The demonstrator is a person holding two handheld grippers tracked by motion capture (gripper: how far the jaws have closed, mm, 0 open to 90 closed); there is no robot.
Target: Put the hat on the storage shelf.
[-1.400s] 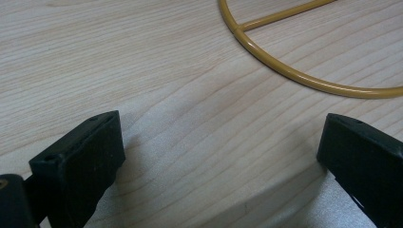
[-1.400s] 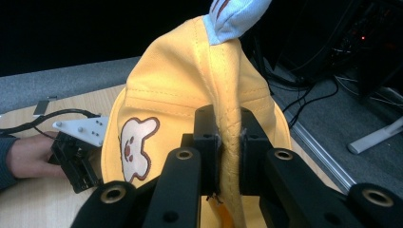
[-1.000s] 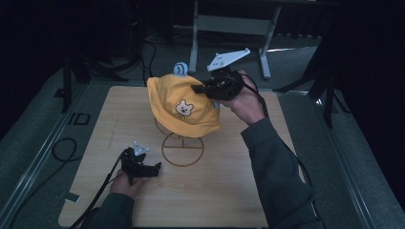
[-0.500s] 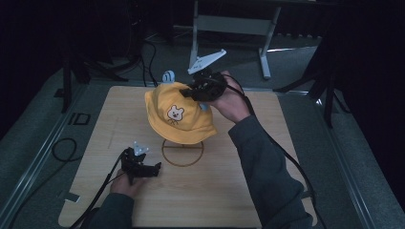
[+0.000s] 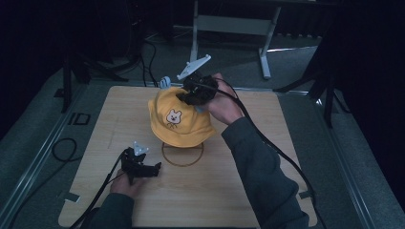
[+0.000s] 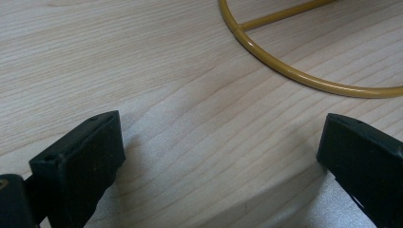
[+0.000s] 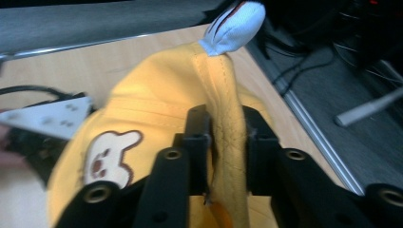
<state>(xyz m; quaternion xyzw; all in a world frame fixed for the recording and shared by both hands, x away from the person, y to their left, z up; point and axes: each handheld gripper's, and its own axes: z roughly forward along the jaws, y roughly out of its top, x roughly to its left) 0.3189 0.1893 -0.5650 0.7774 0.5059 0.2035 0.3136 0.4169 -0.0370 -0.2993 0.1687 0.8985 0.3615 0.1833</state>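
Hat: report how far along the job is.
Done: the right gripper is shut on a fold of the hat, which hangs above the stand's ring base. In hand: carrying it. Left: setting it down somewhere; the goal is unclear. The left gripper rests open on the table.

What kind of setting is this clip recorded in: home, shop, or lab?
Most likely a lab or recording studio: a bare wooden table stands on grey flooring in a dark room, with cables trailing beside it and a metal stand frame behind. Nothing domestic is in sight.
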